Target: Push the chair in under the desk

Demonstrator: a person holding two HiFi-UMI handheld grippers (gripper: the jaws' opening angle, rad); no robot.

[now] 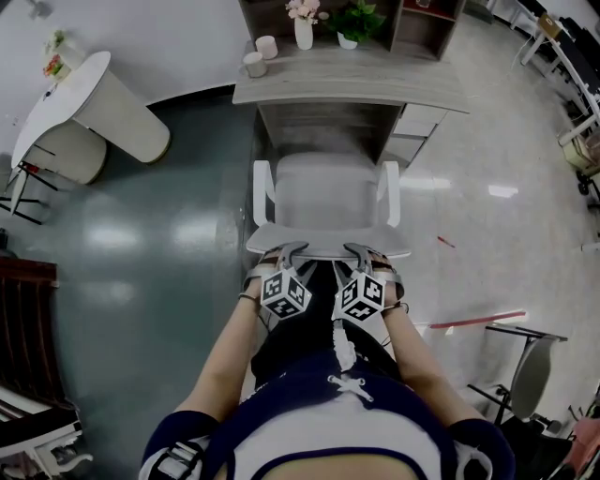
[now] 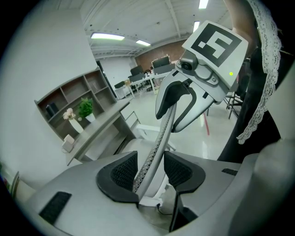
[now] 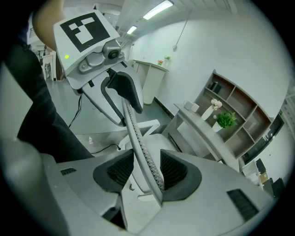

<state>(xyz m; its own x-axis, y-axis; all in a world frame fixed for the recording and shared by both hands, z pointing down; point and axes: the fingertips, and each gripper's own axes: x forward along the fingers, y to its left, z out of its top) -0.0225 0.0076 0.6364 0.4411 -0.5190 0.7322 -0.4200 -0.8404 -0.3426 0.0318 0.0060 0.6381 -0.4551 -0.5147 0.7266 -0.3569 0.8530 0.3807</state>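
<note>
Before the desk (image 1: pixel 347 86), we see the chair (image 1: pixel 323 192) facing it, the seat's front close up to the opening beneath. We hold the left gripper (image 1: pixel 292 251) and right gripper (image 1: pixel 359 251) side by side over the backrest (image 1: pixel 328 242), each with jaws spread, straddling its top edge unclamped. Beyond, a vase (image 1: pixel 303 30) and plant (image 1: pixel 354 21) stand on the desk.

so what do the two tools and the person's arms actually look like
The left tool and right tool are grey moulded plastic, curving toward the tips, with black ribbed pads. Each carries a white cube printed with black square markers, with a small green light on one face. The person wears a dark short-sleeved top with white lace trim.
</note>
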